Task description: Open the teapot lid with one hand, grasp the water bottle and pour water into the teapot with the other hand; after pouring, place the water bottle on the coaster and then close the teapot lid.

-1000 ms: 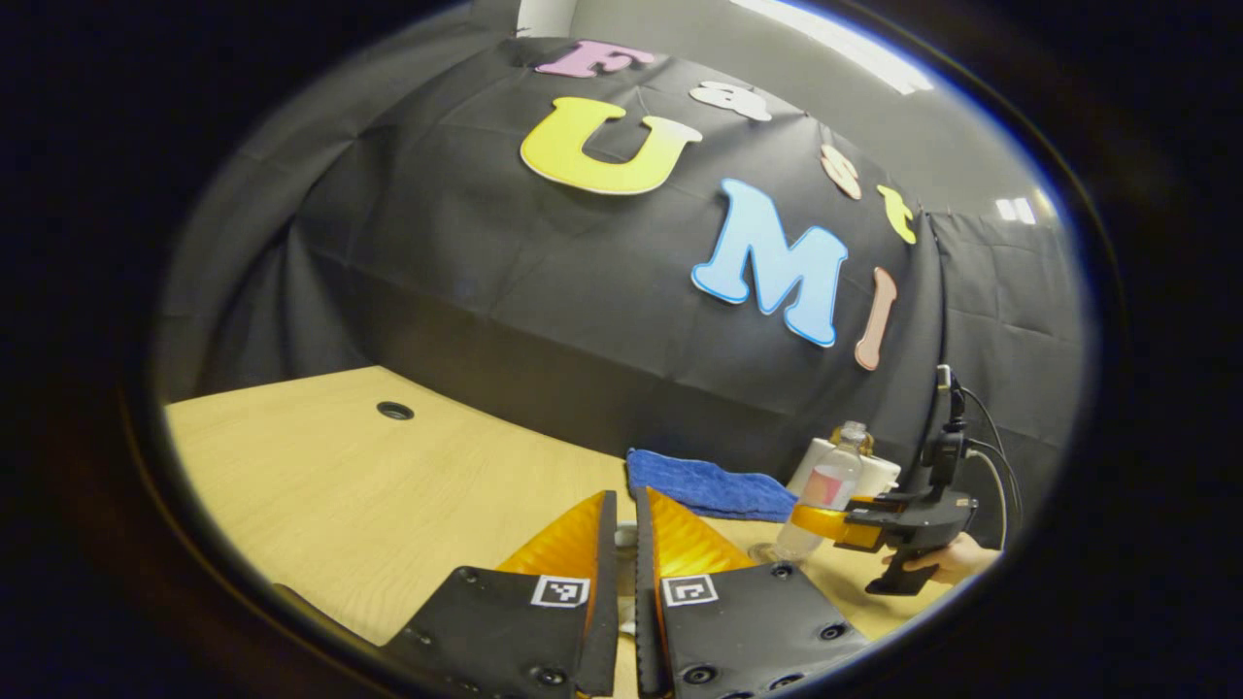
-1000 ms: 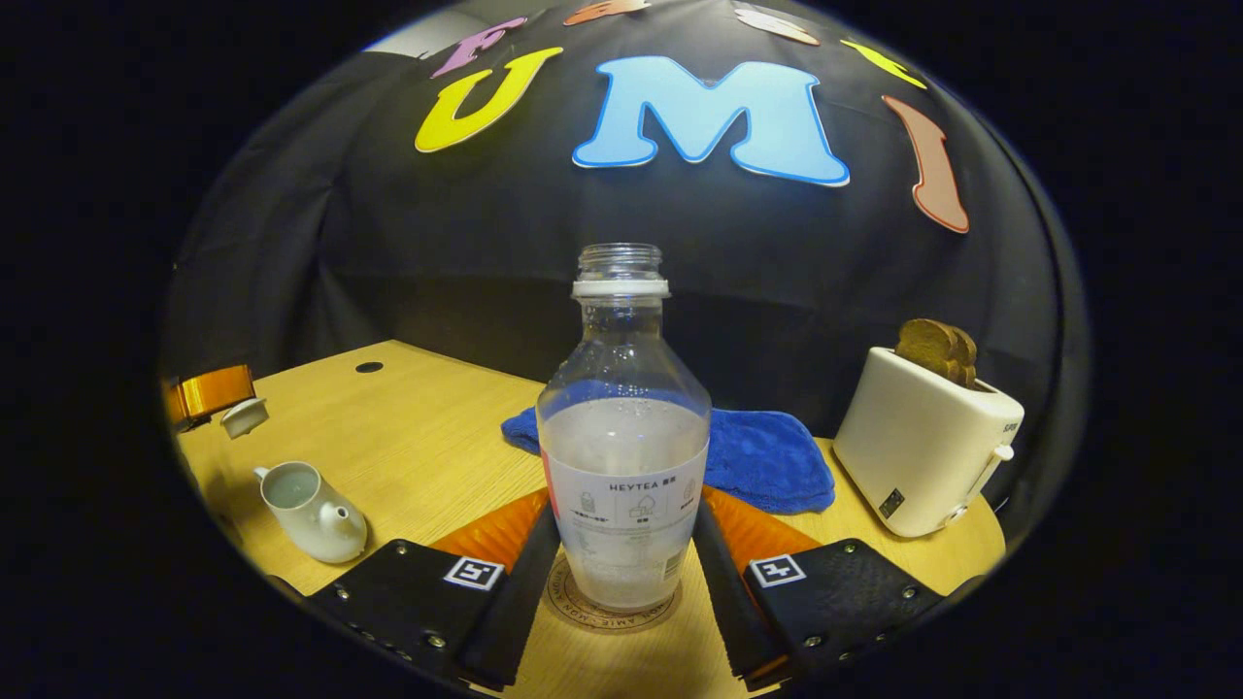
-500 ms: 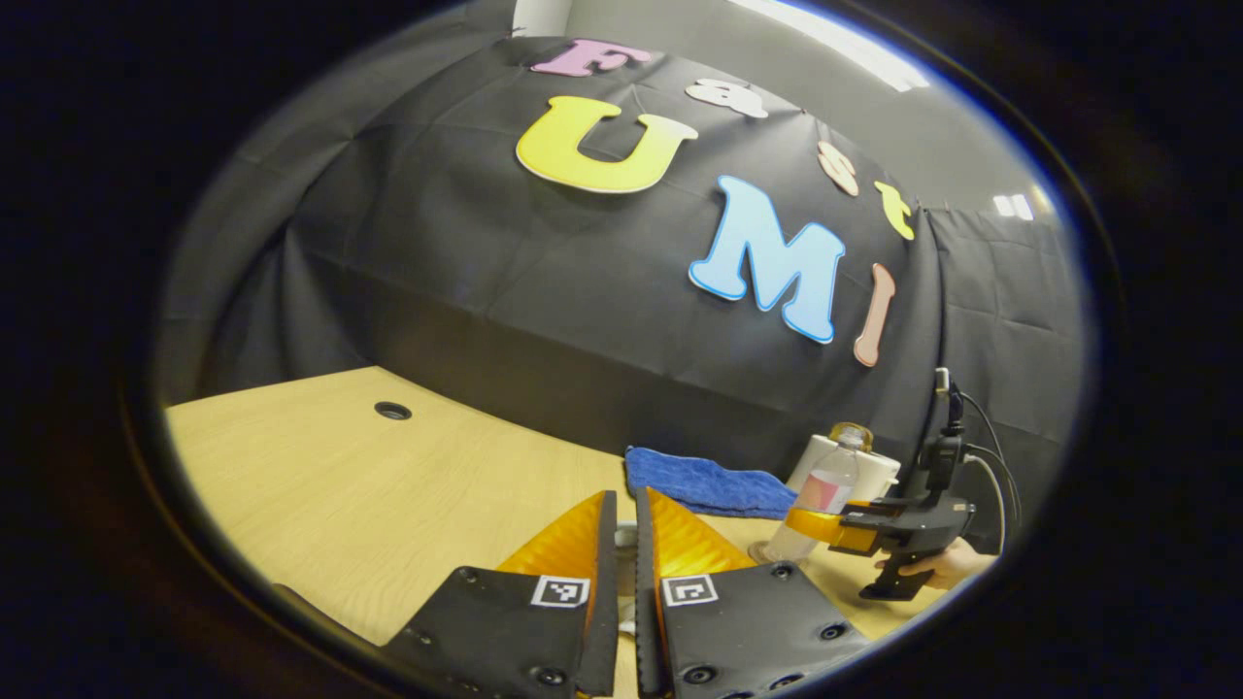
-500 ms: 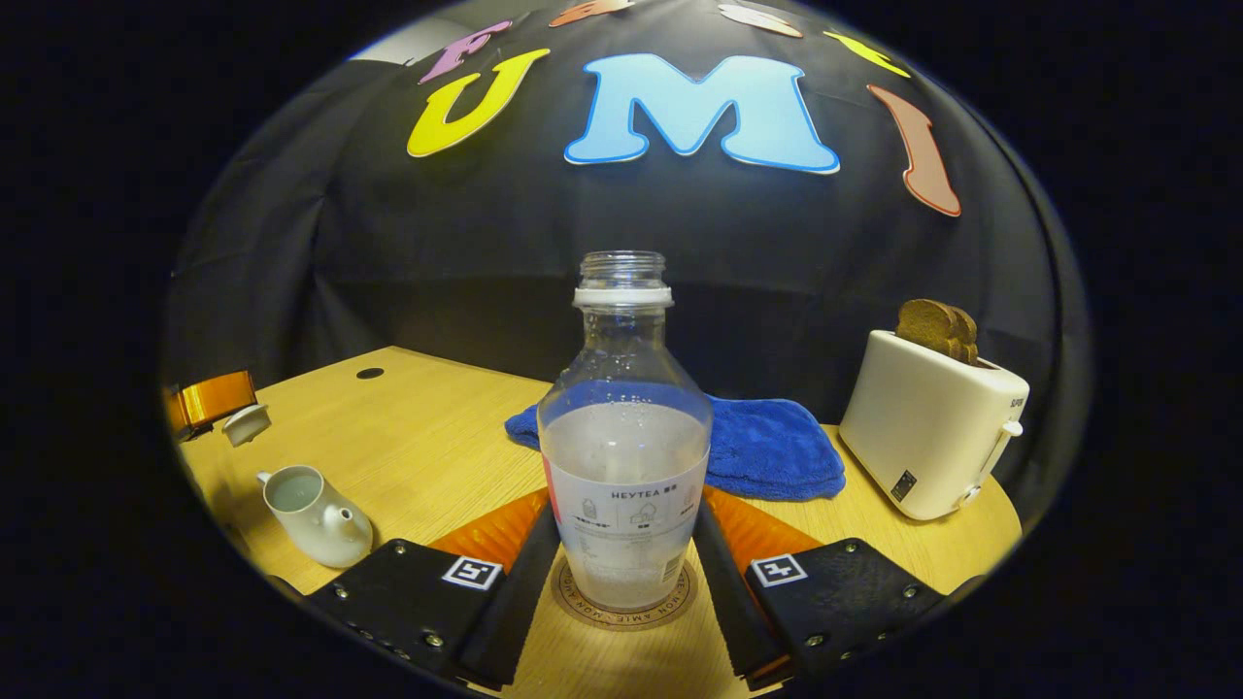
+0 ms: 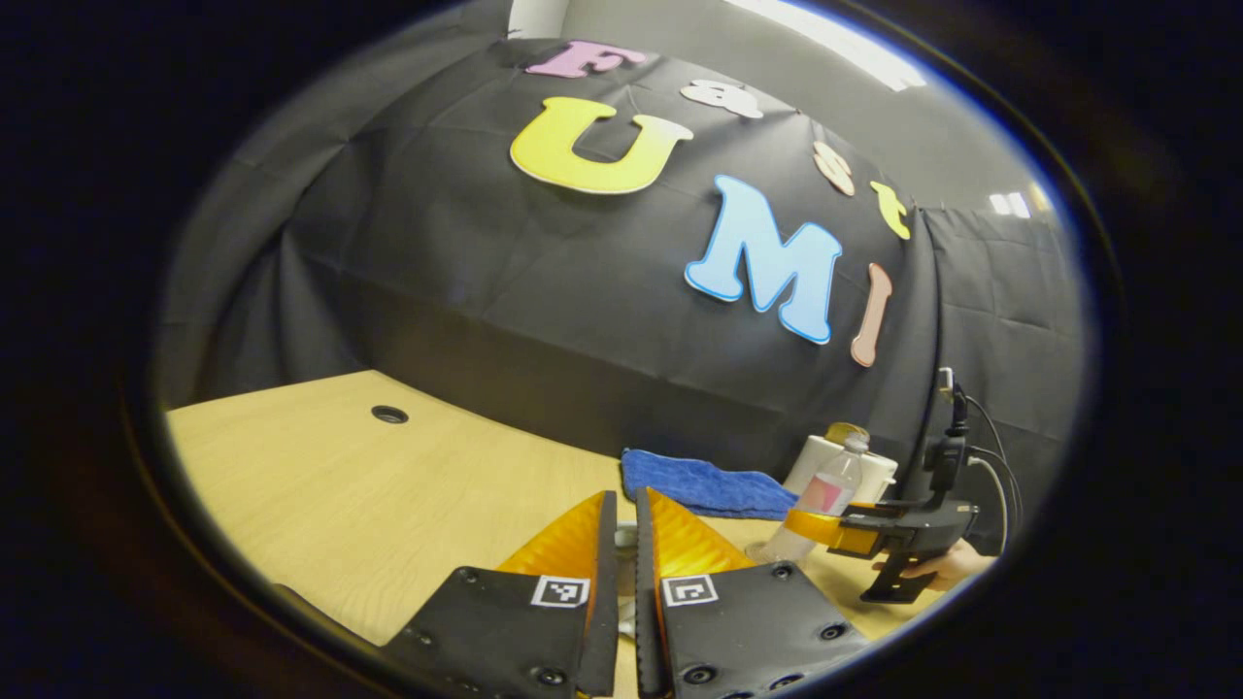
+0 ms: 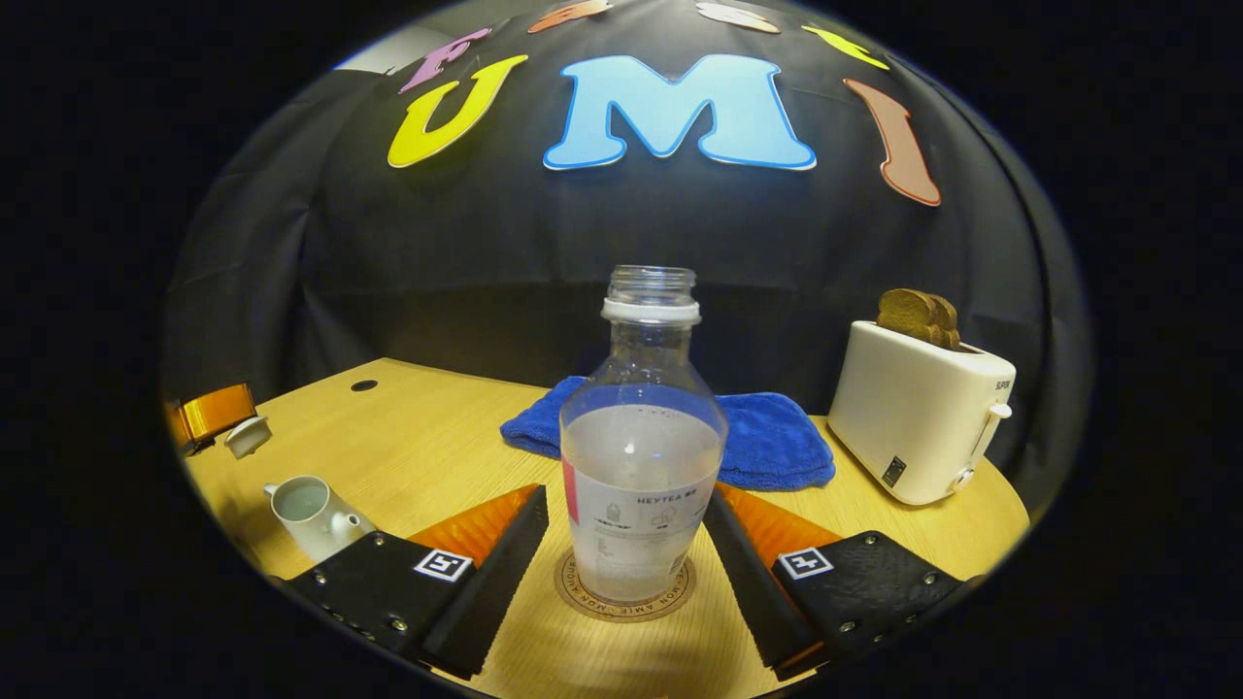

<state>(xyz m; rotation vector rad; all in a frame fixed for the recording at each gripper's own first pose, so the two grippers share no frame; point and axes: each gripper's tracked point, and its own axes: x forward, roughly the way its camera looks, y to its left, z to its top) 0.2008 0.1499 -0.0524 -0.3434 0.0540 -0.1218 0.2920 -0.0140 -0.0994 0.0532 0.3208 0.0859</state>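
Note:
A clear water bottle (image 6: pixel 643 466), uncapped and about half full, stands upright on the round coaster (image 6: pixel 626 604). My right gripper (image 6: pixel 626 493) is open, one finger on either side of the bottle's lower body with a gap on the left. The white teapot (image 6: pixel 313 509) sits lidless at the lower left of the right gripper view. Its small white lid (image 6: pixel 248 436) hangs above the table in my left gripper (image 6: pixel 238 427). In the left gripper view, my left gripper (image 5: pixel 624 497) is nearly closed, with a sliver of white between its fingers. The bottle (image 5: pixel 825 495) stands far right there, by the right gripper (image 5: pixel 811 524).
A blue towel (image 6: pixel 767 442) lies behind the bottle. To the right stands a white toaster (image 6: pixel 918 427) with toast in it. The wooden table (image 5: pixel 388 485) has a cable hole (image 5: pixel 389 415) at the far left. A hand (image 5: pixel 957 558) holds the right gripper.
The right gripper has opened and drawn back slightly, leaving the bottle standing on the coaster. The left gripper has stayed raised with the lid.

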